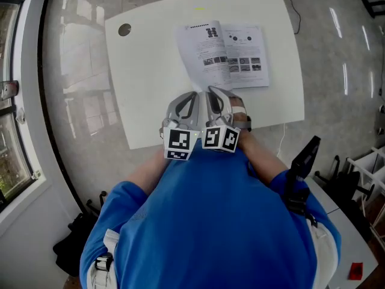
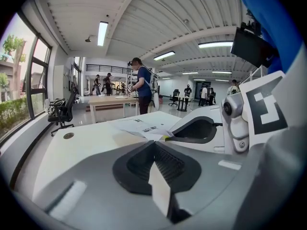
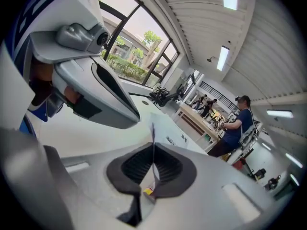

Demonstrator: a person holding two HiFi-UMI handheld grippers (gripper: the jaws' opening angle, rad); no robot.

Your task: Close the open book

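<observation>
open book [image 1: 227, 52] lying flat toward far right of white counter [image 1: 150, 77], left gripper [image 1: 195, 95] and right gripper [image 1: 212, 91] side by side at its near edge, both jaws closed thin on one page [image 2: 160, 190]

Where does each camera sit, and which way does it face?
Head view: on the person's head, steeply down at table, book; shirt, arms, left gripper, right gripper show.
Left gripper view: on the left gripper, along its jaws, shut on a page; right gripper beside.
Right gripper view: on the right gripper, along jaws also shut on a page; left gripper beside.
Shared: table and book.
</observation>
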